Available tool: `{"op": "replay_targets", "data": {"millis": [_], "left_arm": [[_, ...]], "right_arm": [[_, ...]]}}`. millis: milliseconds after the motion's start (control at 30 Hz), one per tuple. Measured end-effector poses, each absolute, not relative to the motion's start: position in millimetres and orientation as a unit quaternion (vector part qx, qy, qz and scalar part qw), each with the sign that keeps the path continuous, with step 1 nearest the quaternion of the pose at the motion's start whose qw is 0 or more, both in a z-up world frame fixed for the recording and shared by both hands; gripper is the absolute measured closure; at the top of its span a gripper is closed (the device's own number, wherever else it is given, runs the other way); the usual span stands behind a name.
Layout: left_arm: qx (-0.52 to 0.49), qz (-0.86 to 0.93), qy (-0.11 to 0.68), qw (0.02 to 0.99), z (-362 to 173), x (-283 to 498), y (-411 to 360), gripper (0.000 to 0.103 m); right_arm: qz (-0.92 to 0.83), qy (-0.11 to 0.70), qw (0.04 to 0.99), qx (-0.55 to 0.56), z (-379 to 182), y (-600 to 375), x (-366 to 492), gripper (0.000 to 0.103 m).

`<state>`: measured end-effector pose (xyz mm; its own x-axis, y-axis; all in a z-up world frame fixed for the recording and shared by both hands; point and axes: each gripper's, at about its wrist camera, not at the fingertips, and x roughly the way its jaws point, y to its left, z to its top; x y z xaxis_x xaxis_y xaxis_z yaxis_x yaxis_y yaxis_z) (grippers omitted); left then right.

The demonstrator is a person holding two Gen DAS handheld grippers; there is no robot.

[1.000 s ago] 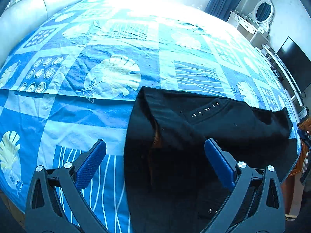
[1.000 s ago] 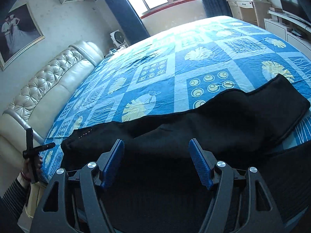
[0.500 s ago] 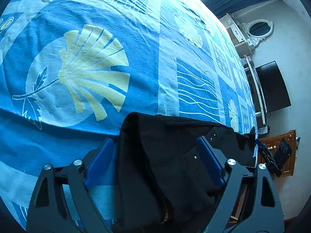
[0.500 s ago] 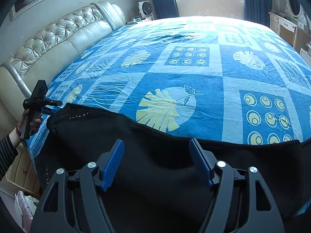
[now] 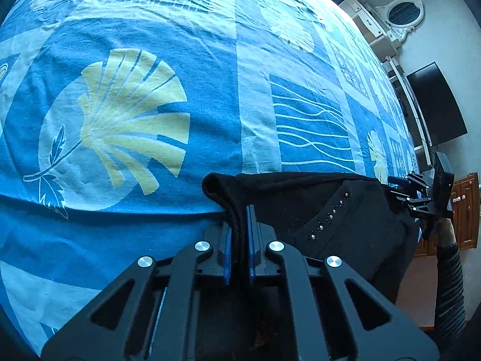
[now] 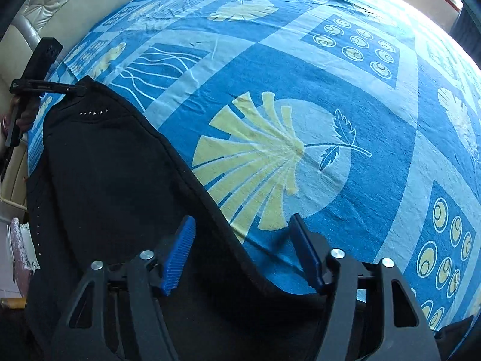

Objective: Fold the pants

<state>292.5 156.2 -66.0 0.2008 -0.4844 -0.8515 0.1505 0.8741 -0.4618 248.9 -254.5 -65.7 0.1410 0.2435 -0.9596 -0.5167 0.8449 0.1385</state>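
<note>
Black pants (image 5: pixel 330 210) with a row of small studs lie along the near edge of a blue patterned bedspread (image 5: pixel 150 60). My left gripper (image 5: pixel 239 210) is shut on a bunched corner of the waist, with the cloth pinched between the blue pads. In the right wrist view the pants (image 6: pixel 105 165) spread to the left, and their far edge runs between the fingers of my right gripper (image 6: pixel 243 225). Its jaws are closing, but the pads still stand apart from the cloth. Each view shows the other gripper at the pants' far end: the right (image 5: pixel 393 180), the left (image 6: pixel 75 88).
A padded cream headboard (image 6: pixel 60 0) bounds the bed on one side. A dark TV (image 5: pixel 436 105), a white dresser with an oval mirror (image 5: pixel 402 15) and a wooden cabinet (image 5: pixel 466 210) stand beyond the other. A striped sleeve (image 5: pixel 448 285) hangs off the bed's edge.
My left gripper came down over the waist corner and its jaws shut on the cloth. My right gripper swung and tipped down to the pants' far edge, its jaws still apart.
</note>
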Motion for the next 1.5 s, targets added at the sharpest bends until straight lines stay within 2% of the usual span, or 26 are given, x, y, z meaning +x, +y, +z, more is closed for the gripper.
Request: {"op": "replay_targets", "data": {"millis": [33, 100, 233, 367, 500, 767, 967, 1033, 1133, 1167, 1233, 1367, 1500], "left_arm": [[-0.139, -0.21, 0.594, 0.764, -64, 293, 156, 0.098], [-0.14, -0.212, 0.586, 0.77, -57, 292, 155, 0.098], [-0.153, -0.218, 0.565, 0.781, -34, 287, 157, 0.098], [-0.166, -0.233, 0.536, 0.794, -3, 269, 160, 0.098], [-0.184, -0.25, 0.512, 0.801, 19, 236, 166, 0.098], [-0.187, -0.245, 0.501, 0.809, 15, 135, 183, 0.098], [-0.208, -0.23, 0.516, 0.799, -21, 83, 198, 0.089], [-0.214, -0.213, 0.521, 0.798, -32, 69, 201, 0.08], [-0.236, -0.178, 0.53, 0.795, -50, 48, 212, 0.064], [-0.25, -0.17, 0.531, 0.792, -55, 41, 218, 0.063], [-0.291, -0.156, 0.531, 0.781, -64, 28, 229, 0.063], [-0.365, -0.141, 0.5, 0.773, -64, 0, 236, 0.057], [-0.398, -0.131, 0.479, 0.772, -59, -3, 222, 0.055]], "right_arm": [[0.253, 0.599, 0.75, -0.119, -64, -251, 246, 0.093], [0.241, 0.58, 0.765, -0.143, -54, -245, 239, 0.094], [0.229, 0.516, 0.816, -0.124, -9, -249, 222, 0.094], [0.227, 0.463, 0.848, -0.124, 32, -252, 182, 0.094], [0.226, 0.434, 0.861, -0.138, 49, -247, 130, 0.094], [0.226, 0.432, 0.857, -0.167, 13, -235, 29, 0.094], [0.207, 0.459, 0.844, -0.183, -35, -227, -6, 0.094], [0.198, 0.467, 0.842, -0.185, -45, -225, -12, 0.092], [0.187, 0.467, 0.849, -0.163, -46, -230, -24, 0.081], [0.187, 0.47, 0.85, -0.148, -45, -233, -28, 0.072], [0.186, 0.478, 0.852, -0.11, -42, -240, -35, 0.066], [0.187, 0.495, 0.848, 0.002, -42, -262, -46, 0.066], [0.198, 0.496, 0.838, 0.114, -46, -275, -48, 0.066]]}}
